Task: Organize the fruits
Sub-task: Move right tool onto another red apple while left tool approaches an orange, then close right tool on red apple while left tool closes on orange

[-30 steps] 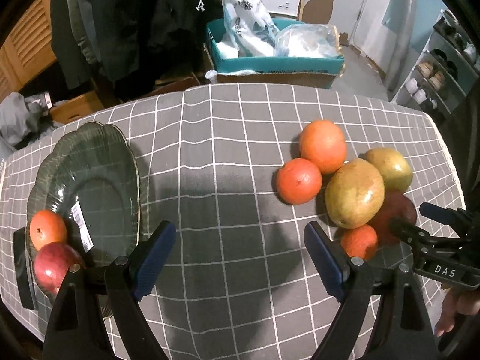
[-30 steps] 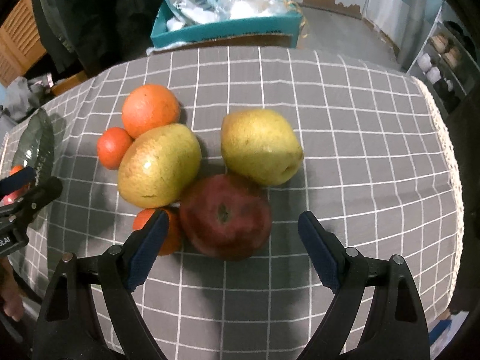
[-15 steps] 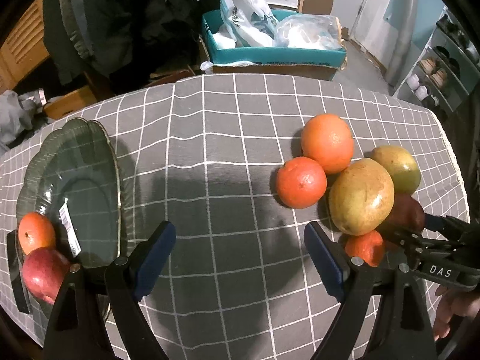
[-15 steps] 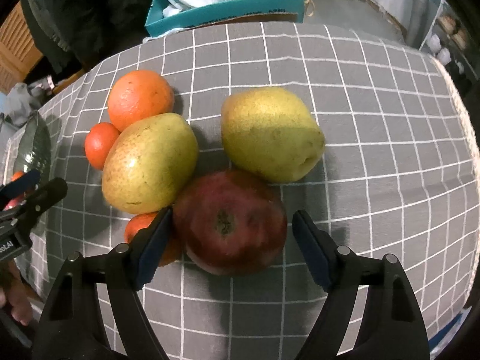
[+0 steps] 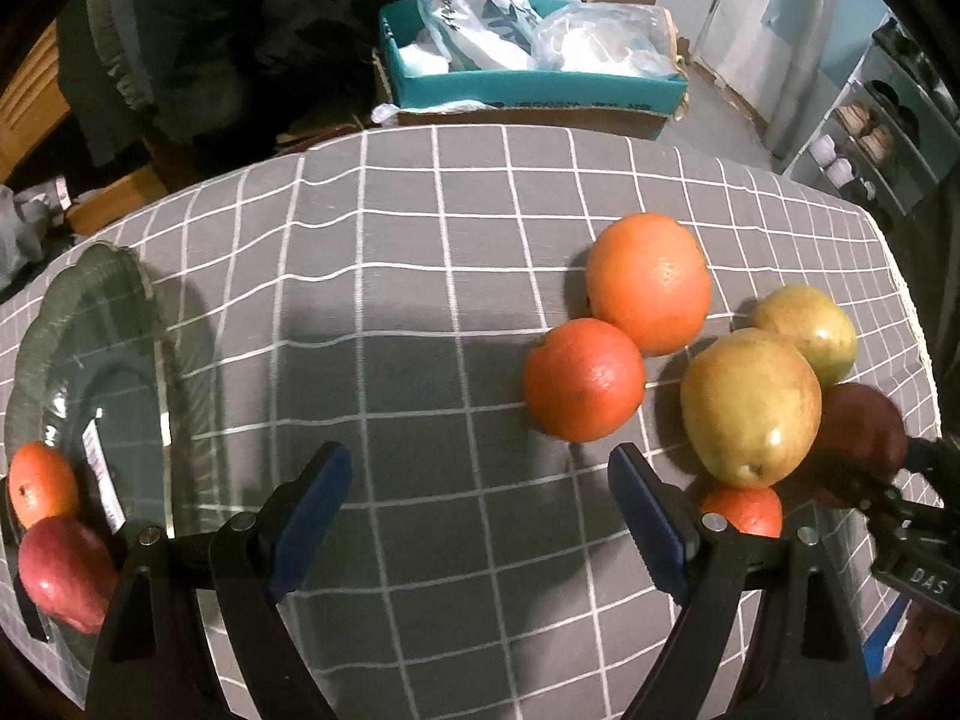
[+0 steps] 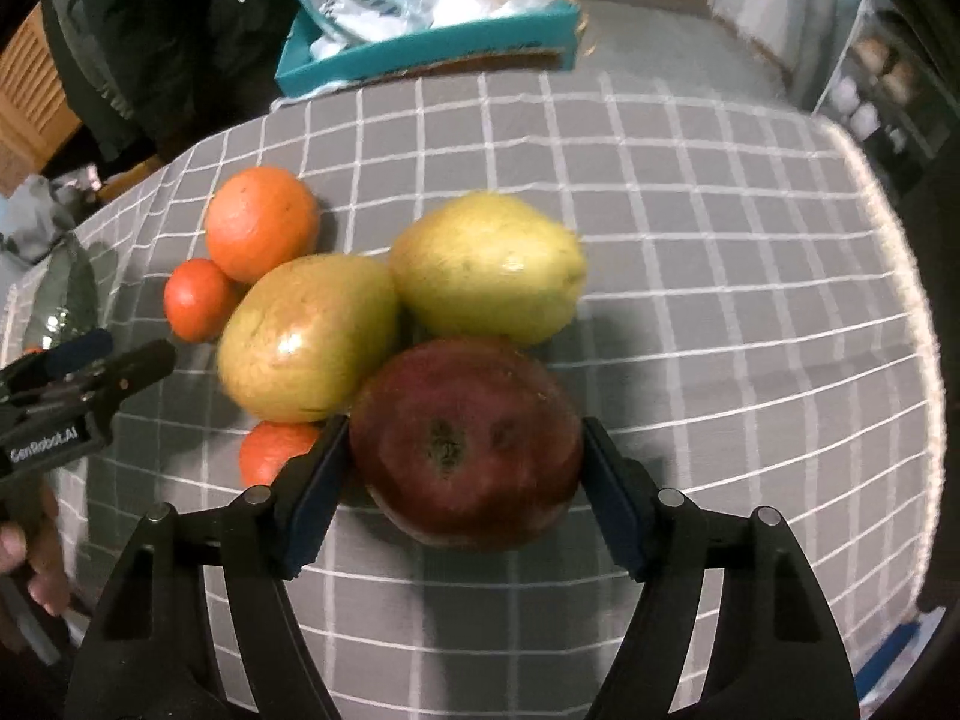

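Right tool point(image 6: 462, 480) now forward, blue pads against both sides of the red apple point(image 6: 465, 444); left tool point(image 5: 480, 516) wide, empty, over cloth.

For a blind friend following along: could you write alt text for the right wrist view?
The right gripper brackets a dark red apple on a grey checked tablecloth. Behind it lie two yellow-green fruits and three oranges; the left gripper enters at left.

Dim overhead lighting; glare on the yellow-green mango point(image 6: 306, 339); surrounding fruit motion-blurred; strong fisheye distortion, black corners
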`<state>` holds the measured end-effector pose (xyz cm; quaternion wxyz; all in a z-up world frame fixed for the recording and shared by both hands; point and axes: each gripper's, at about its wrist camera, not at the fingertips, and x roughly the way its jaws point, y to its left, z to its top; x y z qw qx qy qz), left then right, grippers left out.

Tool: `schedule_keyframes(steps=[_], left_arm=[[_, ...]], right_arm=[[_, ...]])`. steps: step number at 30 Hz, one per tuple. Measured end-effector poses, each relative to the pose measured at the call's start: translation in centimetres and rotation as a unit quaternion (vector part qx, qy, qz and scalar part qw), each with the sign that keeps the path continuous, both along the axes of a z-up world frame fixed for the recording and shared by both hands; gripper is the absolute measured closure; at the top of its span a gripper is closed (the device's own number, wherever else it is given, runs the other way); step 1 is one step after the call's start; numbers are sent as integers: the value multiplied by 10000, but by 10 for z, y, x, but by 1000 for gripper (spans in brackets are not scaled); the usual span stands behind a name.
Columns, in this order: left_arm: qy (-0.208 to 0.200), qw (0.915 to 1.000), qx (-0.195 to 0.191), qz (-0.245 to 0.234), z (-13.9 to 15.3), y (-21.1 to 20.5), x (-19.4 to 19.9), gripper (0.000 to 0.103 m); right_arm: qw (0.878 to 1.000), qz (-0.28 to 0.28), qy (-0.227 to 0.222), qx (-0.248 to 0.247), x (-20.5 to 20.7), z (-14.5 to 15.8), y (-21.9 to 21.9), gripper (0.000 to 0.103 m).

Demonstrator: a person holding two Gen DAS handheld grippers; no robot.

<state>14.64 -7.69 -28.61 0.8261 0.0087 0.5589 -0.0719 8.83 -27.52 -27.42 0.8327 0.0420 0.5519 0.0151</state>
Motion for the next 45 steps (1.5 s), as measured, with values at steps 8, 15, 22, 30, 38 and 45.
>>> schedule_keyframes(steps=[8, 15, 22, 30, 38, 45], left_arm=[[50, 9999, 40, -132, -8, -17, 11, 14], [-3, 9997, 109, -213, -11, -27, 22, 14], [-130, 9989, 286, -341, -14, -34, 26, 20], [-112, 9980, 162, -606, -10, -43, 17, 57], [-343, 9984, 58, -440, 8, -32, 7, 58], [-666, 9973, -68, -317, 37, -22, -4, 58]], right_arm=[[9983, -451, -372, -32, -5, 11, -34, 29], [9966, -648, -510, -21, 2, 10, -48, 29], [9963, -646, -575, 15, 2, 16, -51, 29], [9962, -592, -636, 45, 4, 20, -45, 29], [9955, -519, -788, -94, 3, 31, -38, 29], [9940, -412, -995, -209, 0, 49, -28, 29]])
